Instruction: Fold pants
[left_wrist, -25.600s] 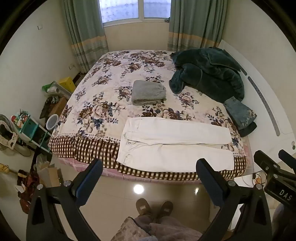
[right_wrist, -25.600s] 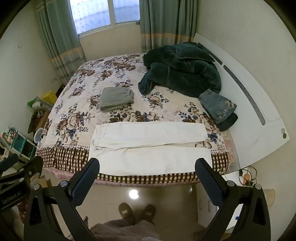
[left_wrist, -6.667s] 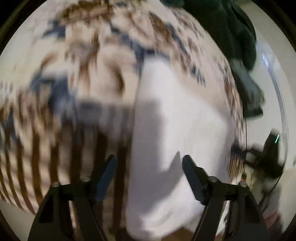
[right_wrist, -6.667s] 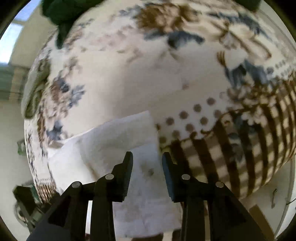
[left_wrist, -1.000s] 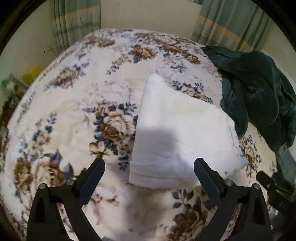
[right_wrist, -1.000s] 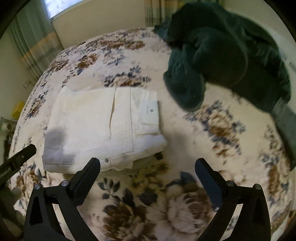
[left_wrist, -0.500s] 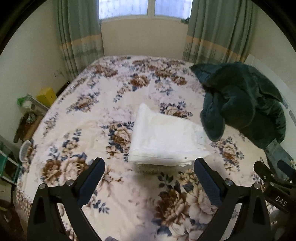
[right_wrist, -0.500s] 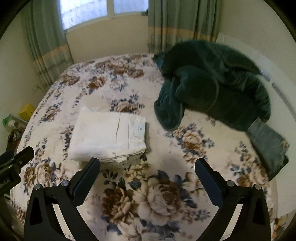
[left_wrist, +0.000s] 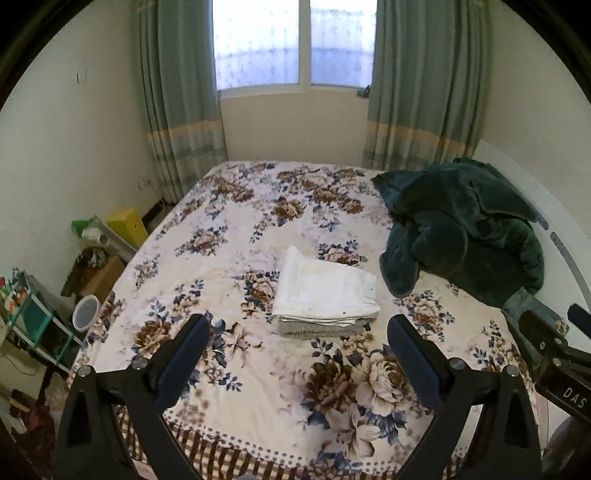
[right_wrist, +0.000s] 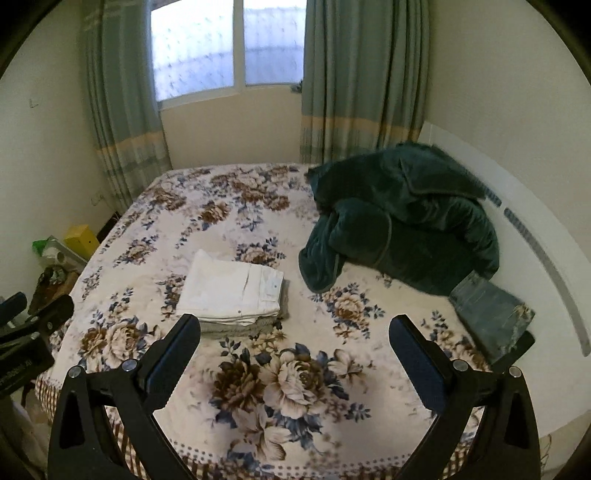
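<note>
Your left gripper (left_wrist: 295, 354) hangs over the near end of the floral bedspread (left_wrist: 236, 236), jaws spread wide and holding nothing. Ahead of it the white pants (left_wrist: 323, 291) lie folded on top of a grey folded garment (left_wrist: 321, 329). A dark green blanket (left_wrist: 461, 232) is heaped to their right.

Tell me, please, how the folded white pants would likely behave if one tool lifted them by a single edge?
The white pants are soft cloth in several loose layers, so they would probably droop and unfold. They rest on a folded grey garment, which might drag along or shift. Being flat and stacked, they should not roll; a push would likely slide or skew the layers on the bedspread.
</note>
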